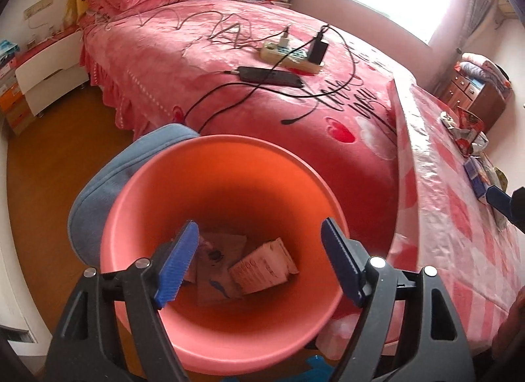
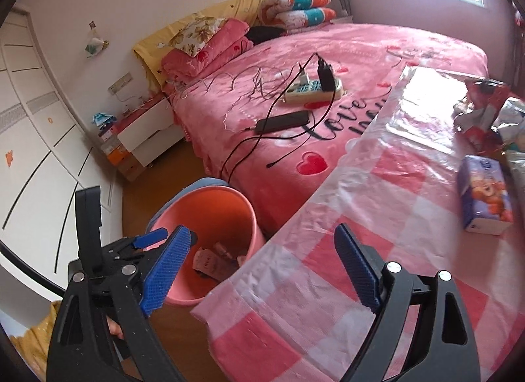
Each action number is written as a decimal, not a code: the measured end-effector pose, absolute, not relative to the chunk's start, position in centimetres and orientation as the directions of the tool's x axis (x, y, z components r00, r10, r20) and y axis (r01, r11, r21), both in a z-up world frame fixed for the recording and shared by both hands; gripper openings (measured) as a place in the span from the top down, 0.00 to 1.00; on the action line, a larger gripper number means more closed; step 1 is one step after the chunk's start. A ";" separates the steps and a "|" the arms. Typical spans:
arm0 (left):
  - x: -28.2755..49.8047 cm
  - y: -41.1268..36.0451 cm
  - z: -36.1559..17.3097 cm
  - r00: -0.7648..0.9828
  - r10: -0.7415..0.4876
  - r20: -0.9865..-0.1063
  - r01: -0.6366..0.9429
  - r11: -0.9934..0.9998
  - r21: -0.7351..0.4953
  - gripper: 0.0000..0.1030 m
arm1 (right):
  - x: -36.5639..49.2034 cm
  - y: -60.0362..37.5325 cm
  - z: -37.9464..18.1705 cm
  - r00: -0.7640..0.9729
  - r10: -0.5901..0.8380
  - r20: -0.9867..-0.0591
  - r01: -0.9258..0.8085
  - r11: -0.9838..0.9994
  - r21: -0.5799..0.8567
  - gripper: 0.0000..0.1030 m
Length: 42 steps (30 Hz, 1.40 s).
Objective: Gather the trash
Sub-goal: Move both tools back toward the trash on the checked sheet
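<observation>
A pink trash bin (image 1: 137, 204) stands on the floor between the bed and the table; it also shows in the right wrist view (image 2: 229, 204). Paper packets (image 1: 262, 267) lie at its bottom. My left gripper (image 1: 259, 260) hangs open and empty right over the bin's mouth. My right gripper (image 2: 262, 270) is open and empty above the near corner of the table (image 2: 361, 218). A purple tissue pack (image 2: 485, 195) and crumpled wrappers (image 2: 482, 113) lie on the table's far right. The wrappers also show in the left wrist view (image 1: 466, 136).
A pink bed (image 2: 344, 53) behind the bin carries a power strip (image 2: 311, 90), a phone (image 2: 282, 121) and cables. A blue cushion (image 1: 98, 185) sits behind the bin. A white nightstand (image 2: 147, 139) and a wardrobe (image 2: 32, 119) stand left.
</observation>
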State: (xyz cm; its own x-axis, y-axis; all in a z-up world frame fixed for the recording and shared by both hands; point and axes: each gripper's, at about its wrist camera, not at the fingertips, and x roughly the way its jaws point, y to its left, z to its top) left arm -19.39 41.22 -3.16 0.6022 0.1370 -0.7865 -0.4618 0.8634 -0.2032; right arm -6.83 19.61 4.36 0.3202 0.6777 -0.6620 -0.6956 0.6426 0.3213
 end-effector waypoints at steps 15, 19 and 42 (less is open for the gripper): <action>-17.8 36.4 0.2 0.641 0.124 -0.757 -0.371 0.914 -0.164 0.24 | -6.6 14.0 5.9 0.431 0.667 -0.608 -0.656 0.694 0.296 0.09; -17.5 35.2 0.7 0.643 0.140 -0.753 -0.363 0.921 -0.139 0.24 | -6.4 12.6 6.3 0.451 0.668 -0.592 -0.644 0.703 0.303 0.09; -15.1 27.5 2.5 0.636 0.136 -0.760 -0.224 0.974 -0.014 0.24 | -5.0 5.0 7.1 0.550 0.649 -0.525 -0.569 0.752 0.332 0.09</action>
State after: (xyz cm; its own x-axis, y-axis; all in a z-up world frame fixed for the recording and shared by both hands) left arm -15.10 27.47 2.51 0.6357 0.1356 -0.7600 -0.2241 0.9745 -0.0136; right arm -4.98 5.05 7.10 0.5503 0.6489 -0.5255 -0.5692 0.7520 0.3324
